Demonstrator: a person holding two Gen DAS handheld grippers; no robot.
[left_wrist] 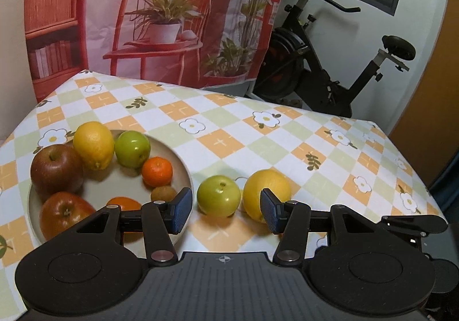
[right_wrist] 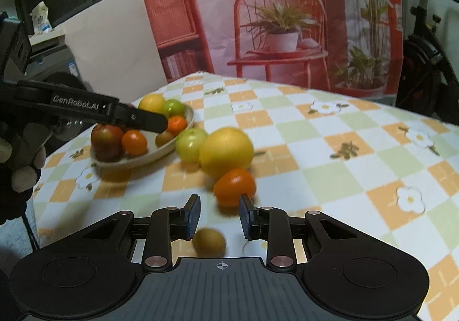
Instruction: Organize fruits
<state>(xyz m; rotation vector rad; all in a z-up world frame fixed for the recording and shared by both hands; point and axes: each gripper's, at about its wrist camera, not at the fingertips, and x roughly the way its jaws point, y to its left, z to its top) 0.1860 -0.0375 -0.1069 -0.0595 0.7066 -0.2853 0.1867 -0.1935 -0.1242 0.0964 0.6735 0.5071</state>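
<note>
A beige plate (left_wrist: 183, 169) holds two red apples (left_wrist: 56, 169), a lemon (left_wrist: 93, 144), a green apple (left_wrist: 132, 149), a mandarin (left_wrist: 157, 171), a kiwi (left_wrist: 163, 193) and another orange fruit. A green apple (left_wrist: 218, 196) and a yellow grapefruit (left_wrist: 268, 186) lie on the cloth beside it. My left gripper (left_wrist: 226, 210) is open just before that green apple. In the right wrist view my right gripper (right_wrist: 219, 216) is open, with a kiwi (right_wrist: 208, 242) below its fingers and an orange fruit (right_wrist: 234, 186) just beyond. The left gripper (right_wrist: 155, 121) reaches over the plate (right_wrist: 183, 127).
The table wears a checked flower-print cloth (left_wrist: 223, 131). A printed backdrop hangs behind it. An exercise bike (left_wrist: 330, 62) stands at the back right. The table's right edge (left_wrist: 416, 166) drops off near the bike.
</note>
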